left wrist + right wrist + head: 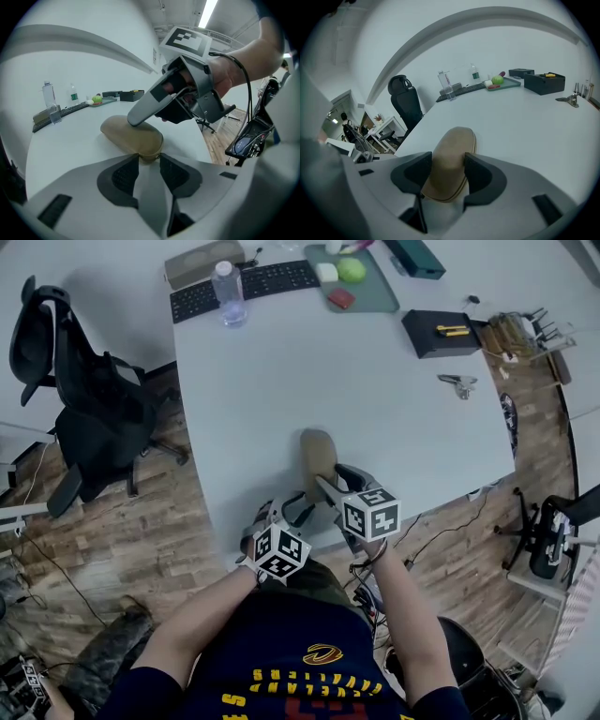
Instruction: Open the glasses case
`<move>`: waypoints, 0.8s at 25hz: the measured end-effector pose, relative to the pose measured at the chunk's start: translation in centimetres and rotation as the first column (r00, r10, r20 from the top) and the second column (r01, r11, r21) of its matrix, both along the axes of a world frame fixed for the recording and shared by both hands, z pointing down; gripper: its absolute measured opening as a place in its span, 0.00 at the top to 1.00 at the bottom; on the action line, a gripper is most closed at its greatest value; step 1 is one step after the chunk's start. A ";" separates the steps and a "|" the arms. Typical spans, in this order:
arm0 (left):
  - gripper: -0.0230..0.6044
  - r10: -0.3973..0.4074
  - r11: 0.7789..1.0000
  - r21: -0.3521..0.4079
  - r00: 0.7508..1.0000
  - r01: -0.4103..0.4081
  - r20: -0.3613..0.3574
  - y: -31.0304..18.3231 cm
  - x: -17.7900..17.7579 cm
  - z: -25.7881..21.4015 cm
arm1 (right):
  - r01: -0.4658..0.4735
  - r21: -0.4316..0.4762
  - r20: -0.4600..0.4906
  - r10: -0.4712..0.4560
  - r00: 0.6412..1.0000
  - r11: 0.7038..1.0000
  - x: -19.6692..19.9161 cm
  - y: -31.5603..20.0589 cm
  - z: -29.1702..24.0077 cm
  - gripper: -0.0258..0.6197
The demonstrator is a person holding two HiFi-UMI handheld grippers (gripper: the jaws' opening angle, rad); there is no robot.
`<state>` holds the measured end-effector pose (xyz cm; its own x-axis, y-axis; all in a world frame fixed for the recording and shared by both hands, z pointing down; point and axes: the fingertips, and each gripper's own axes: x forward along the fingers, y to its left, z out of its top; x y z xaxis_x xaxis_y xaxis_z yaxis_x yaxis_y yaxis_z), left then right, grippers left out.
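The left forearm (202, 615) and right forearm (412, 610) reach forward close together, each hand angling its gripper down and ahead. The right gripper (328, 486) has its jaws clamped across the glasses case (317, 454), pads pressing both flanks. The left gripper (298, 512), just beside it, has its jaws drawn narrow, nipping the case's near end between the tips.

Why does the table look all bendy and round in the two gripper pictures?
Left gripper view: the wide-angle lens curves the table, the corners go black, and a ceiling light glares white. Right gripper view: the same bending and dark corners, with the glasses case sharp. Head view: much less bending, even light, only faint shadows.
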<state>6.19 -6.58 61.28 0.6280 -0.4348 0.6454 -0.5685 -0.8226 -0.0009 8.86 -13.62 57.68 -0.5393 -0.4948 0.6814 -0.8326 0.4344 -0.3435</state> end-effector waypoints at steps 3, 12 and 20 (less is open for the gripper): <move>0.73 0.008 1.000 0.014 1.000 -0.008 0.002 0.1 0.0 0.0 | -0.001 0.002 0.001 0.001 1.000 1.000 0.0 0.0 0.0 0.60; 0.76 0.078 0.995 0.059 0.997 -0.078 0.016 0.2 0.0 0.0 | 0.005 -0.004 0.008 -0.005 1.000 1.000 0.1 0.0 0.1 0.60; 0.78 0.188 0.979 0.070 0.982 -0.190 0.028 0.3 -0.2 0.0 | 0.008 -0.009 0.017 -0.008 1.000 1.000 0.1 0.0 0.1 0.60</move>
